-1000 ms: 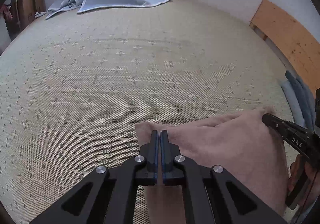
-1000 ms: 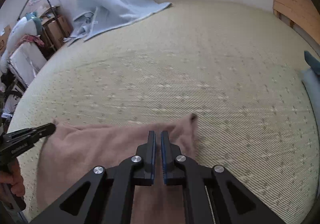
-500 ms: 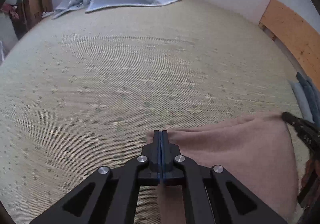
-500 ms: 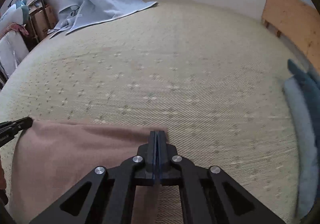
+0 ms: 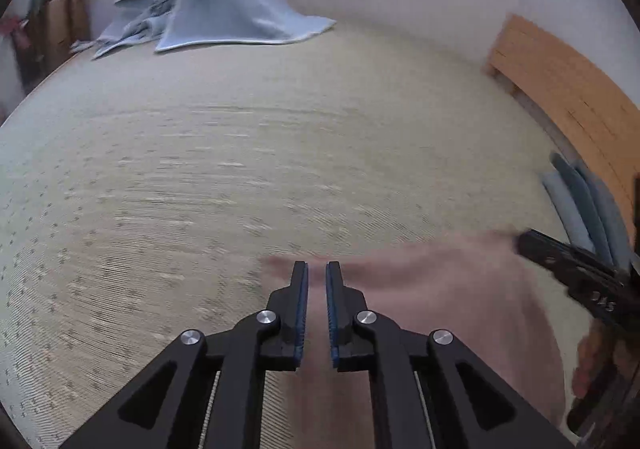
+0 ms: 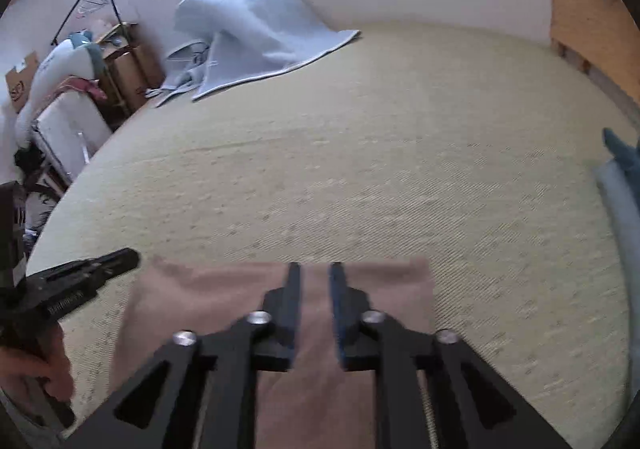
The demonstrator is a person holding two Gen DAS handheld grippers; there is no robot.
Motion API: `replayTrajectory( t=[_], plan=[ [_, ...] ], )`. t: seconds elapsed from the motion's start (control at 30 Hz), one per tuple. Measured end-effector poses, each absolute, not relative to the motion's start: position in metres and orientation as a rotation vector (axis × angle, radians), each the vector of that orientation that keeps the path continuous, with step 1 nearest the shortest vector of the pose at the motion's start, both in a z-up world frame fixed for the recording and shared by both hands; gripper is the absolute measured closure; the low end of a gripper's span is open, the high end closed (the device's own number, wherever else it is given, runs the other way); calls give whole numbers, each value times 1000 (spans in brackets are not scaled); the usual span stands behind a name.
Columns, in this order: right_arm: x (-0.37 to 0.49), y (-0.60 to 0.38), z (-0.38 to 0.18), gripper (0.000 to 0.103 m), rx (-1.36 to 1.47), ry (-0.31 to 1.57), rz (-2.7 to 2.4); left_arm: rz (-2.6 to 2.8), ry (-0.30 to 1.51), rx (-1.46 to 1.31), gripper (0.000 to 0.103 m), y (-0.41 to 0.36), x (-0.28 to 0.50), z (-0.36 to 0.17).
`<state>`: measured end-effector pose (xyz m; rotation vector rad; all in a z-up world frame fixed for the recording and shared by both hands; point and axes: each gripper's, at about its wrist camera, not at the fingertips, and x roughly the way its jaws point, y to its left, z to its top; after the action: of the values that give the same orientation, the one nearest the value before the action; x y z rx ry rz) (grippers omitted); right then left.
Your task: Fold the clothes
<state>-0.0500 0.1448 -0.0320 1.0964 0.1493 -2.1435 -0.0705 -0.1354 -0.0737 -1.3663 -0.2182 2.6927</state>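
Left wrist view: the left gripper [image 5: 316, 273] points forward over a woven straw-coloured mat [image 5: 248, 169], its two blue-lined fingers parted with a clear gap and nothing between them. The pink cloth [image 5: 448, 289] lies flat on the mat directly under and ahead of the fingers, spreading away to the right; its far edge runs left to right just past the fingertips (blurred by motion, so the exact corner is hard to place). At the right edge, the right gripper [image 5: 520, 240] comes in from the side, its tip at the cloth's far right corner; whether it touches cannot be told. Beyond it lies a stack of folded blue-grey cloths [image 5: 580, 205], near a wooden board [image 5: 560, 89]. A pale blue blanket [image 5: 224, 5] is heaped well away at the far wall. Right wrist view: the right gripper [image 6: 315, 269] is likewise spread and empty, hanging over the pink cloth [image 6: 192, 297], whose straight far edge lies crosswise just at the fingertips, with its right corner a little to the right. The left gripper [image 6: 134, 257] sits just beside the cloth's far left corner. The cloth's width runs from one gripper to the other, so each is nearest its own corner.
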Motion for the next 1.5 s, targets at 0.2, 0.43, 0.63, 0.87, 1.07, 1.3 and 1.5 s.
replayTrajectory(
  t=[0.2,0.43,0.63,0.87,1.07,1.3,1.5],
  plan=[
    [-45,137,-54,70,1128,248,-2122,2652,86,-1385,93,-102,-74,-110],
    [-44,135,-69,63,1152,366,-2113,2694,95,-1407,93,-127,-84,-107],
    [-59,150,-63,60,1158,452,-2250,2730,-239,-1508,92,-183,-99,-100],
    [-91,189,-53,58,1224,259,-2338,2591,-578,-1578,77,-212,-92,-110],
    [-107,204,-54,58,1264,134,-2337,2505,-709,-1563,73,-214,-86,-106],
    [-112,201,-58,58,1270,71,-2271,2438,-748,-1512,43,-206,-98,-107],
    [-117,196,-62,57,1272,24,-2209,2434,-754,-1549,79,-198,-105,-113]
  ],
)
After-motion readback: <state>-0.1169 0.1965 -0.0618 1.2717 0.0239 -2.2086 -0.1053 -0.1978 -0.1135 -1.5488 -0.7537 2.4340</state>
